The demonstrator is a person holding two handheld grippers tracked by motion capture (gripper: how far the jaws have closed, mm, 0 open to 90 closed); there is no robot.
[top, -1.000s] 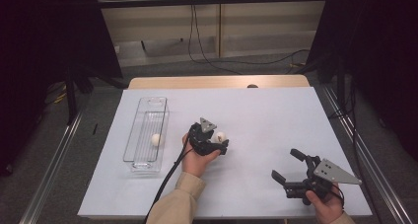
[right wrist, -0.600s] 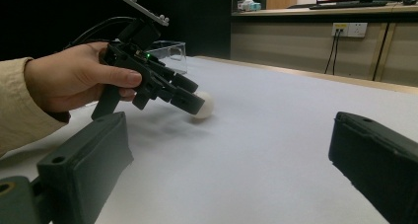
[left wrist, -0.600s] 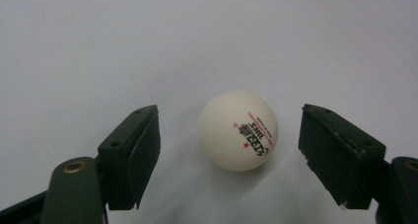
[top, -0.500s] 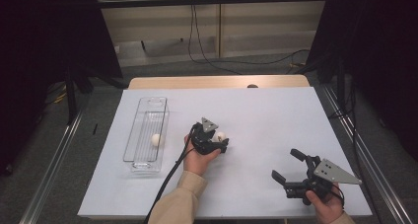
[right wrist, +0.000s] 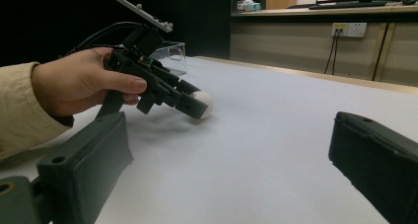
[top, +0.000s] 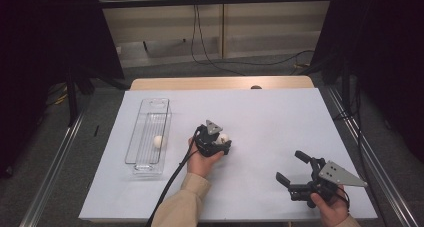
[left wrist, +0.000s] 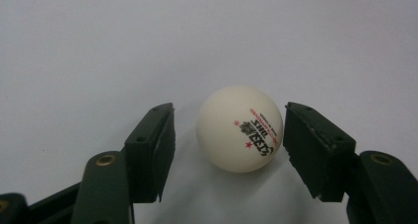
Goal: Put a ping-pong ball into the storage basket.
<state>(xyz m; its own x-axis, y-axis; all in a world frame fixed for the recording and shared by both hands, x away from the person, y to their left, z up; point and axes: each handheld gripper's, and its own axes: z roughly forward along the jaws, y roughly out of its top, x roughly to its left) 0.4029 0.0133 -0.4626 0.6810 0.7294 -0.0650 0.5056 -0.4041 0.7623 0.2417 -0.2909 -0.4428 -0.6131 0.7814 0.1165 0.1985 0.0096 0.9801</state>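
A: So, where is the ball [left wrist: 240, 129] right now?

B: On the white table [top: 280, 112], near the middle, between the two jaws of the left tool [top: 223, 141]. It is a white ball with red and black print on one side.

A: Is the left tool gripping it?

B: Not quite. In the left gripper view the jaws have just been closing in around the ball, but there is a clear gap on one side, and the other pad sits right at the ball's edge; I cannot tell whether it touches. The ball rests on the table.

A: And the right tool [top: 293, 169]?

B: It is held low over the table near the front right corner, well apart from the ball, with its jaws spread wide and nothing between them. From its own view the left hand [right wrist: 81, 83] shows, angling its tool down at the ball.

A: Anything else on the table?

B: A clear box [top: 144, 139] stands to the left of the left hand, its long side running away from the person. A second white ball [top: 159, 141] lies inside it.
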